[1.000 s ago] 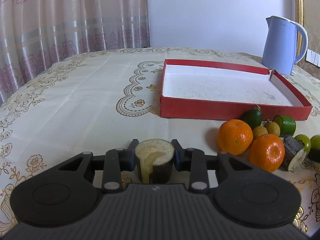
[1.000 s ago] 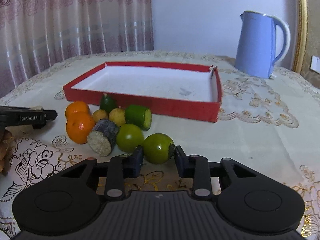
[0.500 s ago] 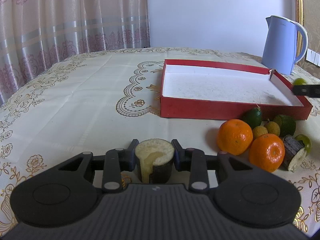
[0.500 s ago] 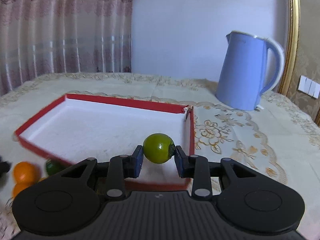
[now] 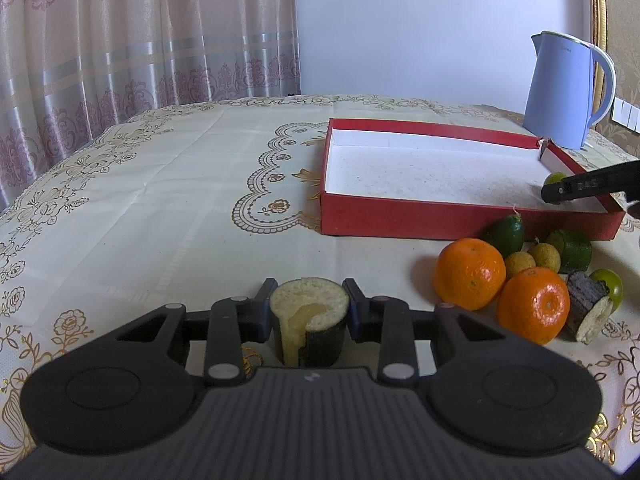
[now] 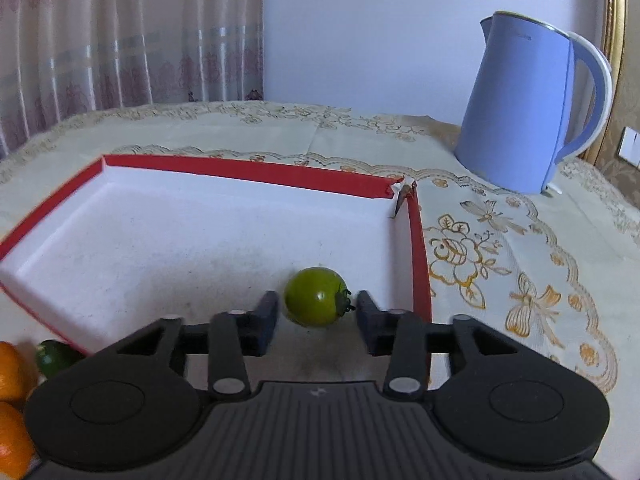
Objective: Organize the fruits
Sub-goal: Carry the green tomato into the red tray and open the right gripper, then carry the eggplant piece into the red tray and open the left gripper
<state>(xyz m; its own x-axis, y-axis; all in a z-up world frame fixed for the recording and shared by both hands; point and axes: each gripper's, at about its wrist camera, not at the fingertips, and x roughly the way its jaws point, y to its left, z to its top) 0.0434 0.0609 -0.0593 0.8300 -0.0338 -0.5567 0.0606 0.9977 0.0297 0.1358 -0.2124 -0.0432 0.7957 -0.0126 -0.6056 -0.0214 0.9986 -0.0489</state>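
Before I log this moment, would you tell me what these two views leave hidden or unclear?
- Left wrist view: the green fruit in the red box is mostly behind the right gripper's finger.
- Left wrist view: the base of the cut piece is behind the left gripper body.
- Right wrist view: the oranges are cut by the left edge.
- Right wrist view: whether the green fruit rests on the box floor.

matte black left hand-held gripper [image 5: 309, 312], ribbed housing, round discs, silver screws, right hand-held gripper [image 6: 317, 314] identical

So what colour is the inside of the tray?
White inside the tray, with red walls; it shows best in the right wrist view.
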